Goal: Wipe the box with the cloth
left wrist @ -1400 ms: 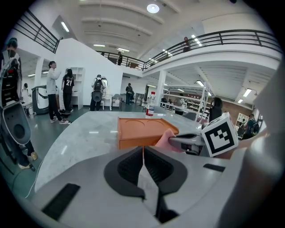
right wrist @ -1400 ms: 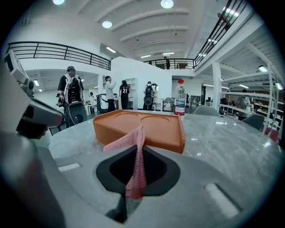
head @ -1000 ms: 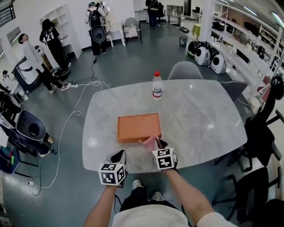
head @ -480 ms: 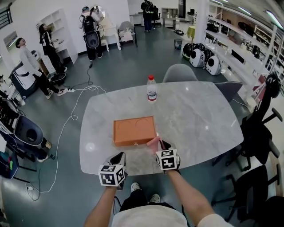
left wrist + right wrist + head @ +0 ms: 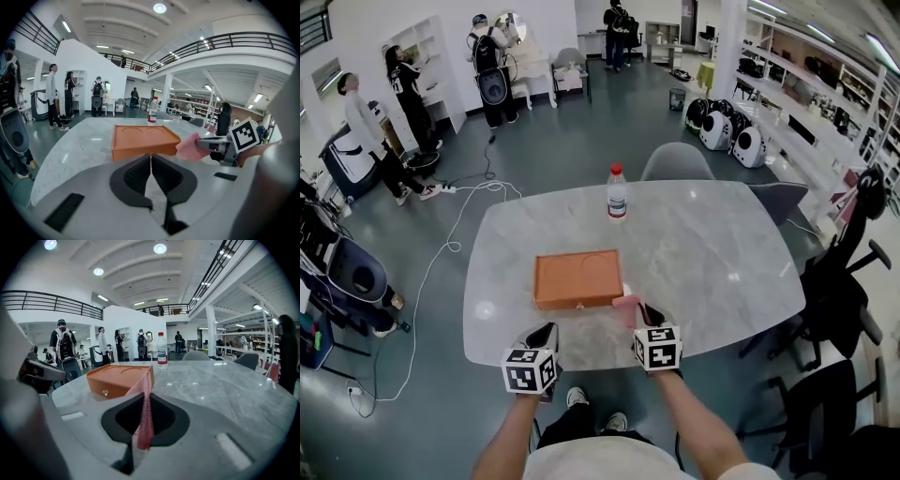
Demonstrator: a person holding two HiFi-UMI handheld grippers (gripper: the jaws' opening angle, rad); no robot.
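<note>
An orange box [image 5: 577,279] with two round recesses in its lid lies flat on the marble table [image 5: 712,253]. My right gripper [image 5: 639,314] is shut on a pink cloth [image 5: 626,306], held just off the box's near right corner. In the right gripper view the cloth [image 5: 144,408] hangs pinched between the jaws, with the box [image 5: 121,377] just ahead to the left. My left gripper [image 5: 542,339] is shut and holds nothing, at the table's near edge in front of the box [image 5: 143,140]. The left gripper view shows the cloth [image 5: 191,146] and the right gripper to its right.
A water bottle [image 5: 617,193] with a red cap stands at the table's far edge. Grey chairs [image 5: 677,162] sit behind the table and black office chairs [image 5: 844,291] to the right. Several people [image 5: 492,66] stand far back; a white cable [image 5: 450,248] runs across the floor.
My right gripper has drawn back with the cloth, from over the box's near right corner to just off it. The left gripper has hardly moved.
</note>
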